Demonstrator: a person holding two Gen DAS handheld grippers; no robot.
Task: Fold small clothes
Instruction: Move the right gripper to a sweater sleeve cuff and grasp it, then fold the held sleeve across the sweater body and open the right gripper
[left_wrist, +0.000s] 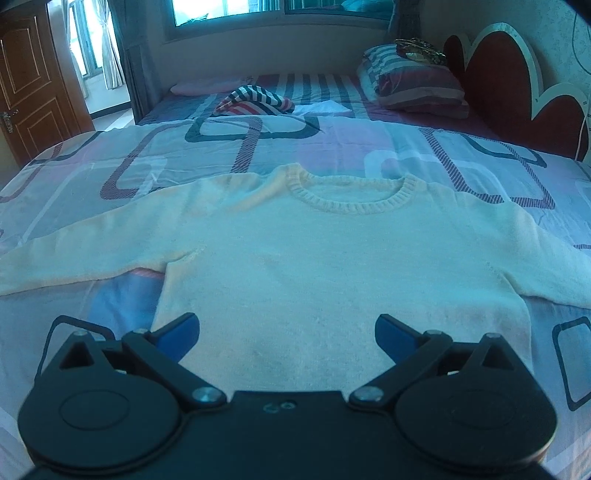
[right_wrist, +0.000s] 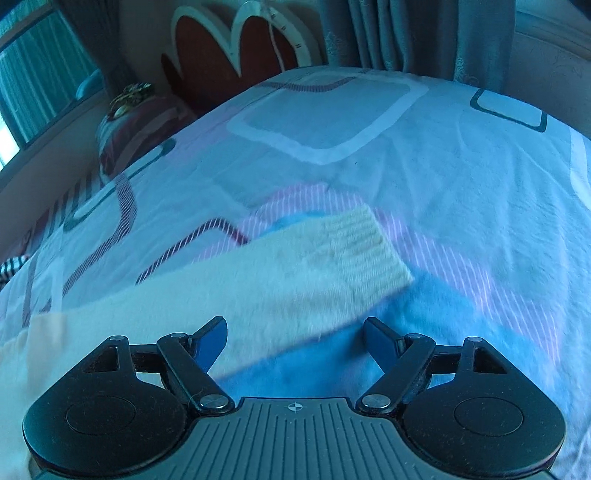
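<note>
A bed covered by a patterned sheet (left_wrist: 332, 147) fills both views, pale with rounded-square outlines in dark blue, maroon stripes and white. On it, ahead of the left gripper (left_wrist: 287, 334), a cream knitted sweater (left_wrist: 314, 266) lies flat with its front up, ribbed neckline at the far end from the jaws and both sleeves spread out to the sides. The hem end of its body runs in between and under the left jaws, which stand wide apart with nothing pinched; their blue pads hang above the knit, one over each lower corner region (whether they touch the fabric cannot be told).

Beyond the sweater, further from the left jaws, sits a bundle of striped cloth (left_wrist: 255, 99), and off to the far right a striped pillow (left_wrist: 413, 81) rests against a red, scalloped headboard (left_wrist: 491, 85). A brown door (left_wrist: 33, 85) stands far left.

In the right wrist view the sweater's sleeve (right_wrist: 295, 273) runs diagonally, its ribbed cuff (right_wrist: 365, 243) ahead of the jaws and slightly right of centre. The right gripper (right_wrist: 295, 339) stands open, fairly wide, gripping nothing: the sleeve's lower edge passes just ahead of the gap, nearer the left-hand pad, while bare blue sheet shows before the right-hand pad. This view is slightly blurred.
</note>
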